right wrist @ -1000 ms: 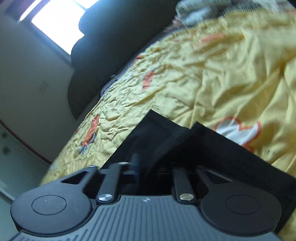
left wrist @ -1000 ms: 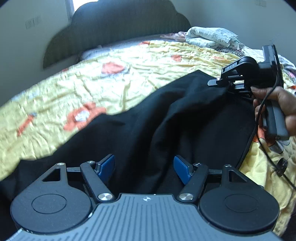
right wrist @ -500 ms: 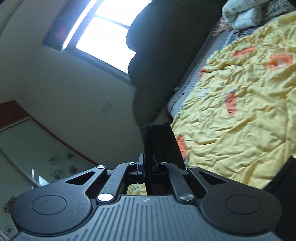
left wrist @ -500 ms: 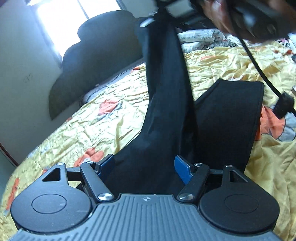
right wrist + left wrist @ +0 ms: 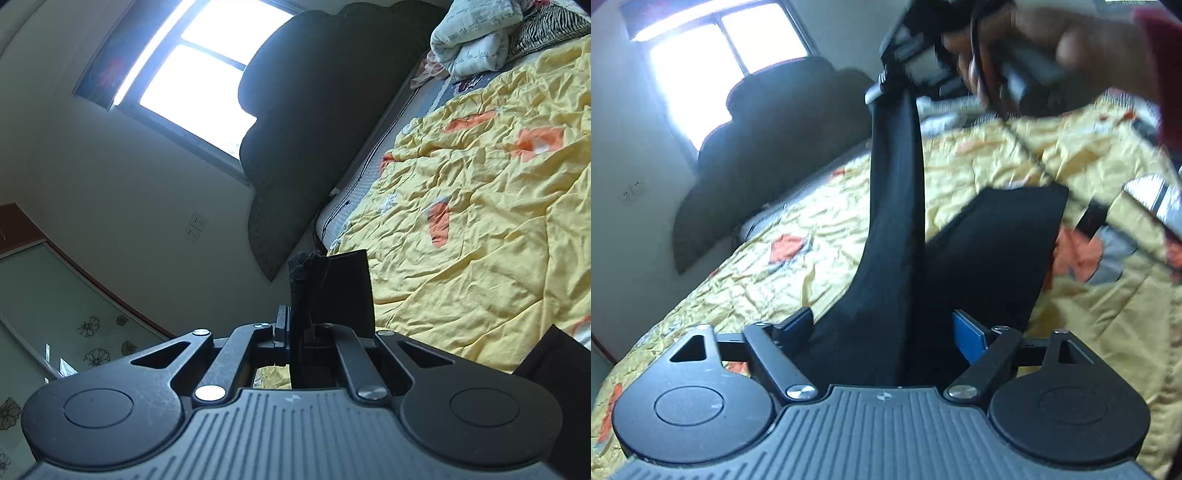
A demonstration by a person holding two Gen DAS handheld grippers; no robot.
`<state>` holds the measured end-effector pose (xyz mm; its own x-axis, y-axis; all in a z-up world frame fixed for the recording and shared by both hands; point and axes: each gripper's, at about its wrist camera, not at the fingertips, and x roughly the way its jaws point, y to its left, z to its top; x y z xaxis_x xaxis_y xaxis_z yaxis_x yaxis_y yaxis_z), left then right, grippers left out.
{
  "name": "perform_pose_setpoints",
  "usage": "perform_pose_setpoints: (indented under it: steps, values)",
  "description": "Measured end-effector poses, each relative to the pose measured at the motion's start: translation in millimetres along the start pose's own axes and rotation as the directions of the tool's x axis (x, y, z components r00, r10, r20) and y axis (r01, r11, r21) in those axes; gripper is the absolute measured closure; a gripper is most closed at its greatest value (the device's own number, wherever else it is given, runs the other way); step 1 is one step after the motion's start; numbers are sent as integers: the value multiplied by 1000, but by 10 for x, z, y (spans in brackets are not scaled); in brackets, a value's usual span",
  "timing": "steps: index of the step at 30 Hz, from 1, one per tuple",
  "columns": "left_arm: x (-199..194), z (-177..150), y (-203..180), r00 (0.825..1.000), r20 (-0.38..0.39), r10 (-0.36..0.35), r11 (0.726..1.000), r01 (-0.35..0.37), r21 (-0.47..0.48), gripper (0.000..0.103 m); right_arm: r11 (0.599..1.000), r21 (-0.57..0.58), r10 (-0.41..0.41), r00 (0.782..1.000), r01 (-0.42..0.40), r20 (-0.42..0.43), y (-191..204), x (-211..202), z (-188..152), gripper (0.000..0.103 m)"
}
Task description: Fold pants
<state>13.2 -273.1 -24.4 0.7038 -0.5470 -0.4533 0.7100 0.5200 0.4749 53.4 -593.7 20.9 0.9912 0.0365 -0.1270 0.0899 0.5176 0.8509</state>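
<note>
Black pants (image 5: pixel 894 229) hang stretched above the yellow bedspread (image 5: pixel 798 266), one leg pulled up taut while the other lies flat on the bed. Right gripper (image 5: pixel 301 332) has its fingers clamped together on the fabric's raised end. Left gripper (image 5: pixel 886 328) hovers low with blue-padded fingers (image 5: pixel 967 336) spread apart, cloth passing between them ungripped. A dark headboard (image 5: pixel 314 110) stands below the window (image 5: pixel 199 74).

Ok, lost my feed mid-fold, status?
Right gripper shut on pants, one leg lifted off bed. Left gripper open around pants. Nothing blocking.
</note>
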Motion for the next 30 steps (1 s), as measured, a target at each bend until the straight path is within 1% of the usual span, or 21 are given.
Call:
perform_pose_setpoints:
  steps: [1,2,3,4,6,7,9,11,13,15,16,17,18,19,20,22,24,25,27,29,30]
  values:
    - [77,-15,-21,1000,-27,6,1000,-7,-2,40,1000,-2,-1,1000,1,3,11,-23,2,99]
    - [159,-27,-19,998,-66,4,1000,-5,-12,60,1000,-7,-3,1000,3,6,26,-40,1,99]
    - [250,-39,3,993,-120,-1,999,-3,-37,82,1000,-11,-2,1000,2,8,38,-58,3,99]
    - [305,-57,47,988,-155,-14,997,2,-75,88,1000,-16,0,1000,0,9,54,-79,3,99]
    - [336,-75,168,986,-163,-33,989,9,-145,93,1000,-28,-4,1000,4,8,73,-84,2,99]
    - [309,-70,206,988,-155,-23,989,-1,-151,93,999,-31,-8,1000,9,5,68,-69,4,99]
    - [242,-8,273,993,-114,37,988,-53,-143,93,999,-27,-20,1000,20,-5,42,-24,15,99]
    - [155,85,393,994,-69,85,980,-96,-172,93,1000,-21,-14,1000,14,-4,35,-16,30,99]
    - [87,167,512,996,-51,77,973,-86,-212,93,997,-75,14,1000,-12,27,122,-104,34,99]
    - [75,172,487,998,-59,36,978,-48,-201,93,988,-154,25,997,-14,71,177,-289,24,99]
    - [88,136,427,997,-75,10,982,-24,-187,93,986,-168,1,996,14,86,139,-387,10,99]
    - [114,83,341,995,-98,-26,986,9,-168,93,982,-176,-53,994,69,94,49,-466,-15,99]
    - [142,31,236,991,-121,-60,988,42,-148,93,972,-183,-132,987,147,92,-71,-524,-57,99]
    - [156,-19,139,987,-138,-85,989,67,-131,93,957,-176,-222,972,233,77,-231,-571,-107,99]
    - [153,-54,50,985,-146,-96,990,79,-115,93,943,-150,-293,954,298,58,-409,-615,-162,99]
    - [130,-71,-51,985,-144,-100,992,89,-86,93,920,-90,-381,924,381,27,-713,-728,-276,99]
    - [93,-56,-45,986,-134,-102,992,91,-85,93,904,-64,-422,906,423,24,-845,-838,-357,99]
    - [88,-34,-25,986,-132,-106,991,94,-89,93,898,-69,-433,901,434,29,-856,-879,-380,99]
    - [100,-21,6,983,-142,-116,990,103,-97,93,882,-106,-457,888,459,42,-828,-920,-390,99]
    - [149,-51,-48,978,-168,-124,990,111,-89,92,856,-160,-491,870,492,46,-773,-891,-384,99]
    - [154,-68,-106,977,-176,-121,991,109,-73,88,843,-182,-507,861,506,47,-753,-860,-390,99]
